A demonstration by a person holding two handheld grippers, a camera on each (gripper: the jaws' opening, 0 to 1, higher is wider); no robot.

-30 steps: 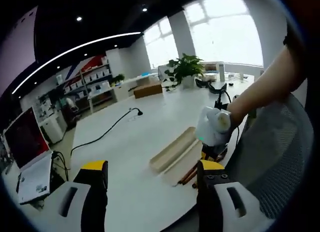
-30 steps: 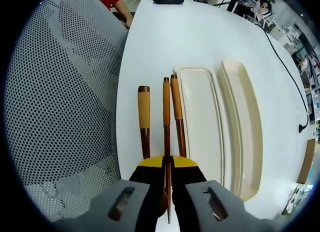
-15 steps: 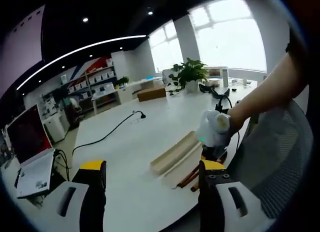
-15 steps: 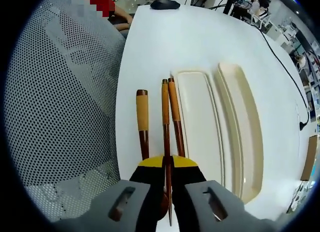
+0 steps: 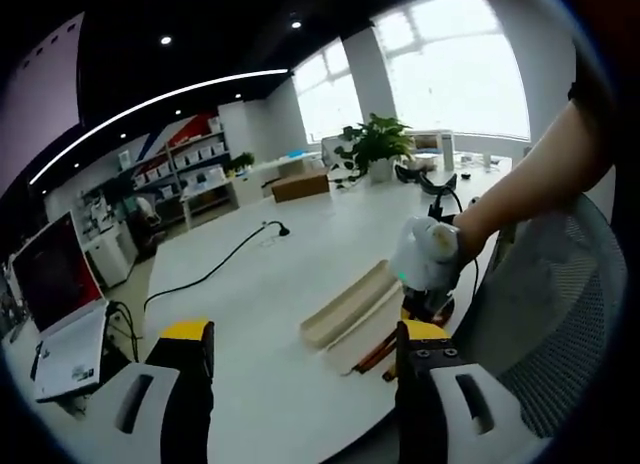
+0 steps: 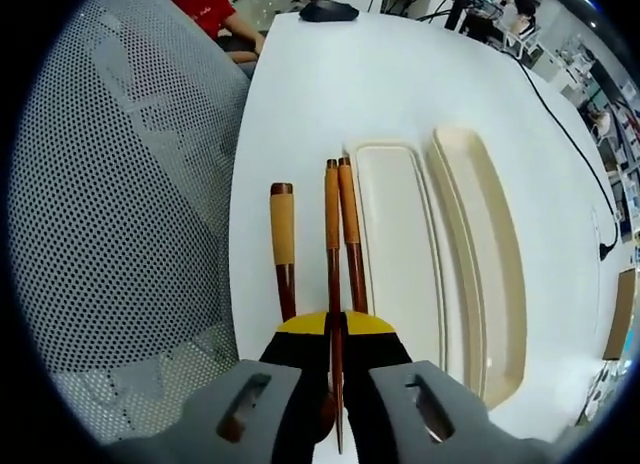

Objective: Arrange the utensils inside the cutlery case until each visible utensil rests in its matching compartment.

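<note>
In the right gripper view, going left to right: a mesh chair back (image 6: 120, 184) fills the left side, then the white table (image 6: 300, 94), on which three wooden utensils lie side by side with their long axes running from the bottom of the frame toward the top. Leftmost is a wooden-handled utensil (image 6: 283, 249), lying apart from the others. Next is a chopstick (image 6: 332, 244), which the right gripper (image 6: 336, 329) clenches between its closed yellow-tipped jaws at bottom centre, so the stick runs straight ahead along the jaws. Just to its right, a second chopstick (image 6: 350, 234) lies touching the left rim of the cutlery case (image 6: 400, 244), whose two long cream trays run parallel to the sticks in the centre right.

The coming move looks to turn on a short shift to the right, keeping the stick parallel to the nearer tray.

In the left gripper view, the left gripper (image 5: 300, 344) hangs wide open at the bottom, well apart from the case at centre right, so the right one is nearer.
</note>
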